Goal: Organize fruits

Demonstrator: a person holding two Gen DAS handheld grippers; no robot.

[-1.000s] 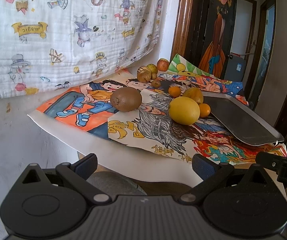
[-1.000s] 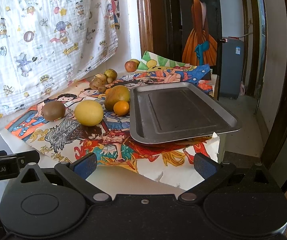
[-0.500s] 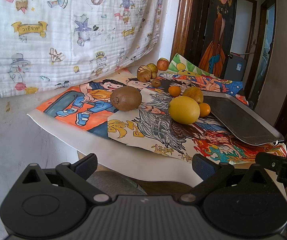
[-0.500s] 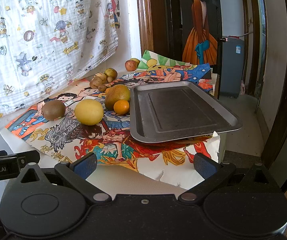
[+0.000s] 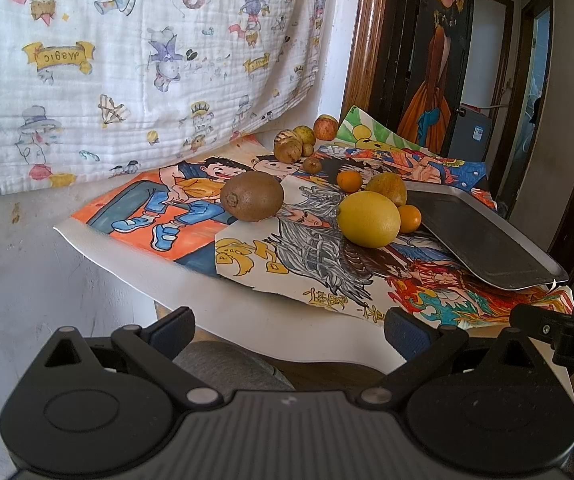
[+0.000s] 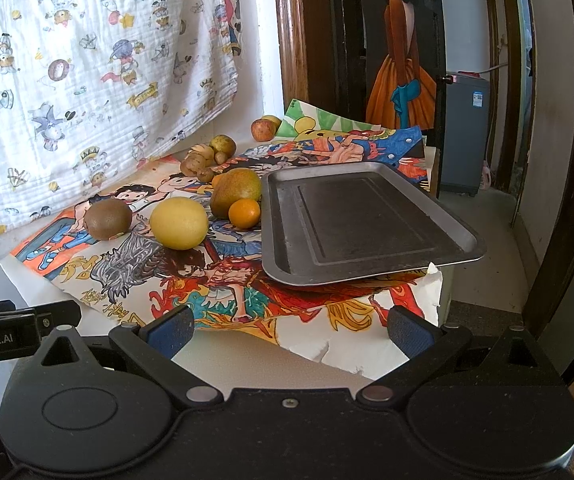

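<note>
Fruits are all loose on the colourful cartoon-drawn paper sheets, none on the tray yet, so sorting looks unstarted to me.

Left wrist view: the left gripper hangs released, jaws wide, short of the table edge. Nearest are the fuzzy brown kiwi and the big round yellow citrus, with a small orange tangerine wedged against the dark rectangular metal baking tray.

Right wrist view: the right gripper is also spread and empty, facing the tray, probably the drop-off. A greenish-brown pear sits just beside its rim.
</note>
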